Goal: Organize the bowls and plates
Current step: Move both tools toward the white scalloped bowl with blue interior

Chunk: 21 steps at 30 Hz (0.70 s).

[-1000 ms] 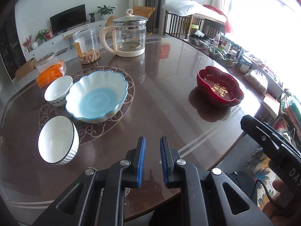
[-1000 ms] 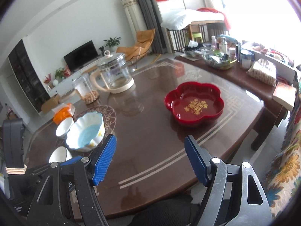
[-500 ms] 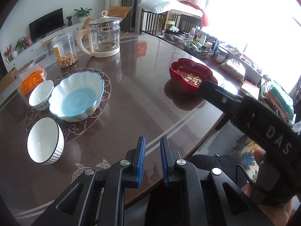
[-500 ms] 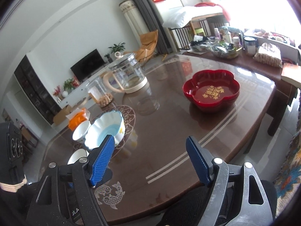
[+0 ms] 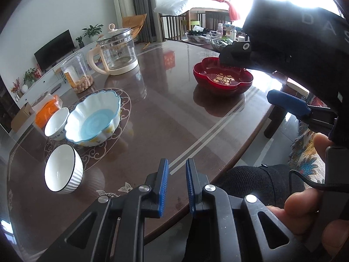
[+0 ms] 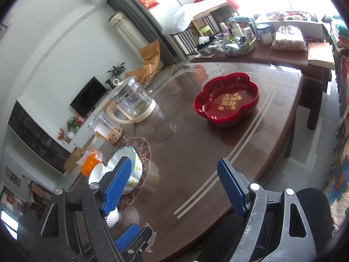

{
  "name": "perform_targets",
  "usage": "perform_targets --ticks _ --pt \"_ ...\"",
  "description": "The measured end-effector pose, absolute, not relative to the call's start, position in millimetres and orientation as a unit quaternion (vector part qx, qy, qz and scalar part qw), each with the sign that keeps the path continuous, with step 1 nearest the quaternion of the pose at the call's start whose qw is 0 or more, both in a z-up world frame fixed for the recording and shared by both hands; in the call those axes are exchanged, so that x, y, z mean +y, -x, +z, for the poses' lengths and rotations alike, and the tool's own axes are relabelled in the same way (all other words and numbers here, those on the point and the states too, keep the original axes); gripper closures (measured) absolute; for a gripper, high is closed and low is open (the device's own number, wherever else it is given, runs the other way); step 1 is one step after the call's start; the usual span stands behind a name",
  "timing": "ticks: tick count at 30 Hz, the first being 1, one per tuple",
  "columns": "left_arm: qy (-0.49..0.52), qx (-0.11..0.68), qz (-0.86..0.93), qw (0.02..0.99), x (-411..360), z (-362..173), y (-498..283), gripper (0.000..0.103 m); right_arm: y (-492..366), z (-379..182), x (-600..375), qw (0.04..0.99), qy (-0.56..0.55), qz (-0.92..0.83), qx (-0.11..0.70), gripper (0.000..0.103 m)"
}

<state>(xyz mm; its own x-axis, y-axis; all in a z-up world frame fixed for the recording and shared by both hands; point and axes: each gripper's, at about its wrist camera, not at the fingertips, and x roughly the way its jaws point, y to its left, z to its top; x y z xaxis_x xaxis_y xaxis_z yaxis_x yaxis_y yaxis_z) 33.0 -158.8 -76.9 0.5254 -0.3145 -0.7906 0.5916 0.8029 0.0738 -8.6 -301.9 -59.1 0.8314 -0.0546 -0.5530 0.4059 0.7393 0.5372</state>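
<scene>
A red flower-shaped dish (image 5: 223, 79) sits on the right of the dark table; it also shows in the right wrist view (image 6: 226, 99). A scalloped blue-and-white bowl (image 5: 94, 118) stands left of centre, with a small white bowl (image 5: 56, 123) touching its left side and a ribbed white bowl (image 5: 63, 171) nearer me. My left gripper (image 5: 176, 184) is nearly shut and empty above the table's near edge. My right gripper (image 6: 174, 185) is open and empty, held over the near edge; it also shows at the right of the left wrist view (image 5: 288, 104).
A glass kettle (image 5: 116, 50) and a jar of snacks (image 5: 77, 74) stand at the back of the table (image 5: 163, 120). An orange tissue pack (image 5: 47, 110) lies at the far left. A cluttered side table (image 6: 261, 43) stands beyond the dish.
Both grippers have pulled back and up from the table. The right gripper's body now fills the upper right of the left wrist view. The bowls and dish have not moved.
</scene>
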Motion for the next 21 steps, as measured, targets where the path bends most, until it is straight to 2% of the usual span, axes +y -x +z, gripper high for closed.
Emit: perform_targets --ticks 7,9,12,14,16,19,21 --pt "-0.181 0.386 -0.24 0.872 -152.3 -78.1 -33.4 0.086 10.3 -61.8 -296.8 0.888 -0.359 -0.112 0.265 0.019" --pt "-0.183 0.378 -0.233 0.877 -150.6 -77.7 -34.5 0.083 8.8 -63.9 -295.9 0.884 -0.369 -0.107 0.267 0.019" --pt "-0.182 0.351 -0.218 0.892 -145.2 -75.7 -34.5 0.068 5.8 -62.0 -291.5 0.886 -0.363 -0.104 0.268 0.019" --pt "-0.19 0.313 -0.203 0.908 -139.8 -72.6 -33.1 0.049 5.1 -58.1 -286.7 0.891 -0.354 -0.103 0.266 0.019" --pt "-0.187 0.296 -0.197 0.916 -133.6 -69.9 -36.0 0.042 5.6 -53.6 -281.6 0.895 -0.348 -0.098 0.26 0.019" --pt "-0.138 0.309 -0.2 0.919 -120.4 -69.0 -46.6 0.038 5.4 -47.3 -271.2 0.902 -0.344 -0.082 0.248 0.019" --pt "-0.127 0.307 -0.193 0.923 -115.2 -69.6 -49.7 0.026 6.1 -41.3 -263.6 0.911 -0.331 -0.076 0.234 0.019"
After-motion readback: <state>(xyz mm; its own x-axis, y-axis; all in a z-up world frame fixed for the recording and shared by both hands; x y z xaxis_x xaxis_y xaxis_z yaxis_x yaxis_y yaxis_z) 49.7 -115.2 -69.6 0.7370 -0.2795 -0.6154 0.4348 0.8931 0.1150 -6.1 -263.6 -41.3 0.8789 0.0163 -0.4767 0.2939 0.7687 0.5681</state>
